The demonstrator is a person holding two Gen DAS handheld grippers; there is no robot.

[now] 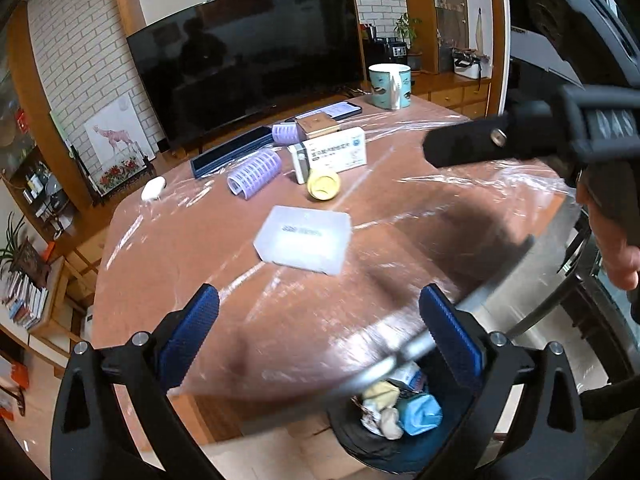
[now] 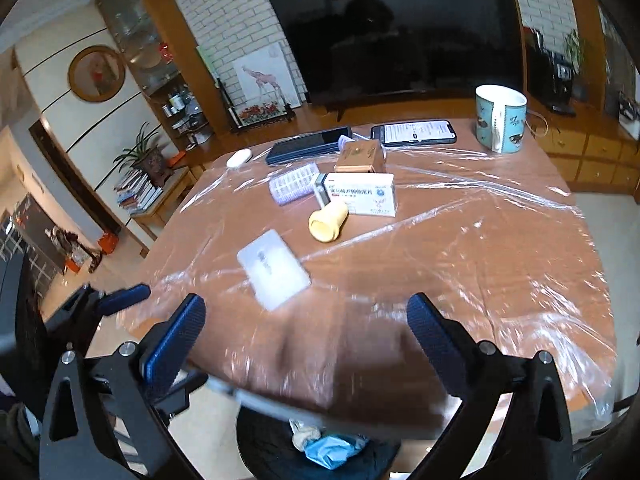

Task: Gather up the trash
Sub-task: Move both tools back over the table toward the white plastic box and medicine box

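While both claws hang wide apart and hold nothing, our left claw [image 1: 320, 328] and right claw [image 2: 306, 332] sit over the tabletop [image 1: 420, 208]. The bin [image 1: 394, 416] waits just below its edge, so trash can drop in easily

bin [image 1: 400, 436] sits on the floor right under the table edge, black liner, already got stuff in it: blue crumpled mask [image 1: 420, 414], whitish and yellowish wads [image 1: 386, 420], some wrapper [image 1: 410, 374] up top, all heaped loosely together
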